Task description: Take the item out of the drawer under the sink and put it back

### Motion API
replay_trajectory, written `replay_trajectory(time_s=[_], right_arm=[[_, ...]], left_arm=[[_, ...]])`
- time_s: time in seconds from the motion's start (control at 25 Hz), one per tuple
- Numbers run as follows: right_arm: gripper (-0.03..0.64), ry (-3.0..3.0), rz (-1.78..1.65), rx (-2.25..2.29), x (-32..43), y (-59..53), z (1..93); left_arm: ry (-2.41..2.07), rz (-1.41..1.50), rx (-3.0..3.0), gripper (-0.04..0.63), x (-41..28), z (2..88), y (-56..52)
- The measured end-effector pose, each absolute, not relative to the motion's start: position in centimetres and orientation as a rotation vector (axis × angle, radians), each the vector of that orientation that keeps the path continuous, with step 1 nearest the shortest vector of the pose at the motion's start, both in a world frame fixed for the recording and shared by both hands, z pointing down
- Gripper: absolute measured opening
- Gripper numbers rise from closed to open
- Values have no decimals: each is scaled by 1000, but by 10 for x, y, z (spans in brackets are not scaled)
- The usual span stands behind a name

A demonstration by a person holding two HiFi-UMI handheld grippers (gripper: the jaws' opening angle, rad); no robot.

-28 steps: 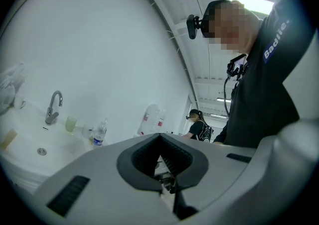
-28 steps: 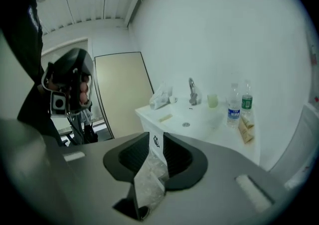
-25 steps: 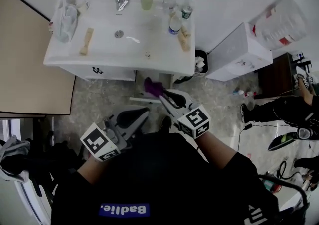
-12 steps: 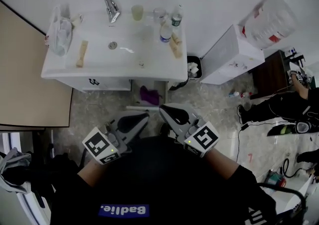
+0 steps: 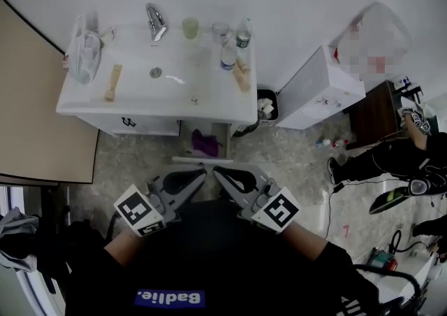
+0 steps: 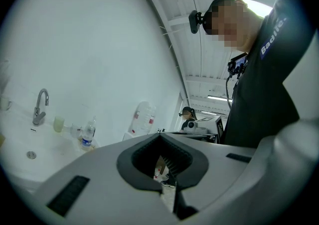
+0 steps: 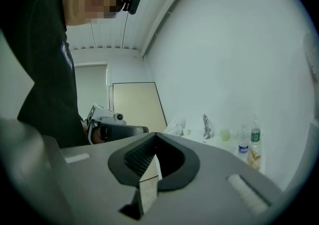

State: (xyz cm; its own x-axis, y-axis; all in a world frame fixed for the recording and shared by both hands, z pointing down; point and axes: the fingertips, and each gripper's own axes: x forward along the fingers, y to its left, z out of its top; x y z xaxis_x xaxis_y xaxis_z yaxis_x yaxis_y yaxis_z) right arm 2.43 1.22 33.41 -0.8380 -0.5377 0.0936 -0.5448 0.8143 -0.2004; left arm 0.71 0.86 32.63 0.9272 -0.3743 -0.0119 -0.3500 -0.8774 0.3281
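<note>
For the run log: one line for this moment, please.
left gripper shut, empty | right gripper jaws just closed, empty | purple item in open drawer

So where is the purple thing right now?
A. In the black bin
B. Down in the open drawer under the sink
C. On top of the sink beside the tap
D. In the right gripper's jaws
B: the purple thing lies in the pulled-out drawer below the sink, and the right gripper is shut with nothing in it.
</note>
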Motion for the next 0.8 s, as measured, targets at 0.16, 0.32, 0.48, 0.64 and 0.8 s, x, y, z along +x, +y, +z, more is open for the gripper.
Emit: replay_trajectory(time_s=[0.16,0.32,0.48,0.64,0.8], right_arm=[[2,-2974,359,877,28,11,337],[2,-2980,361,852,25,15,340],[2,-2988,371,841,24,15,340],[2,-2990,374,830,25,17,339],[2,-2987,383,835,26,19,342]], left_arm=[[-533,-86,2763,-11,9,330,13],[-522,-72,2763,-11,10,331,17],[-522,-64,2773,-11,12,331,19],[-516,-59,2779,-11,14,328,22],[-515,-51,2788,-11,14,330,25]])
